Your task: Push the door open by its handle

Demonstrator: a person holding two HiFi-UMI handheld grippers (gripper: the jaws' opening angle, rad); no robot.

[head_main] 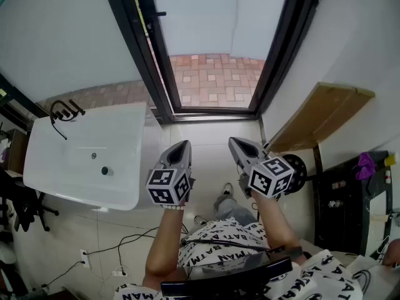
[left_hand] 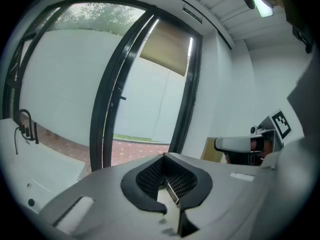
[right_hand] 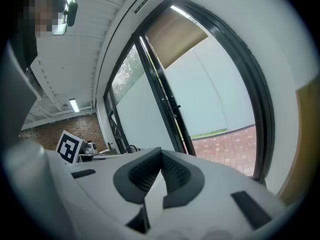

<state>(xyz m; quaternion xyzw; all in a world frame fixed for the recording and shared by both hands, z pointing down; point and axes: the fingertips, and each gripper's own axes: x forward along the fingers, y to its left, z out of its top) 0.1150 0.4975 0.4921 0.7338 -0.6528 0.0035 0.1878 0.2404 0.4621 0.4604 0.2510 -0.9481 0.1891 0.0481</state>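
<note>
The black-framed glass door (head_main: 139, 39) stands swung open at the left of the doorway, and its small black handle (head_main: 161, 13) sticks out from the door's edge. The handle also shows in the left gripper view (left_hand: 121, 98) and in the right gripper view (right_hand: 176, 105). My left gripper (head_main: 181, 146) and right gripper (head_main: 234, 142) hover side by side over the floor tiles, well short of the threshold, apart from the door. Both point toward the opening. Each is shut with nothing between its jaws, as their own views show: left gripper (left_hand: 167, 181), right gripper (right_hand: 159, 168).
A white basin counter (head_main: 87, 155) with a black tap (head_main: 62, 111) stands at the left. Flat cardboard (head_main: 322, 114) leans on the right wall, beside a black shelf unit (head_main: 350, 192). Red brick paving (head_main: 215, 80) lies beyond the threshold. Cables (head_main: 119, 245) trail on the floor.
</note>
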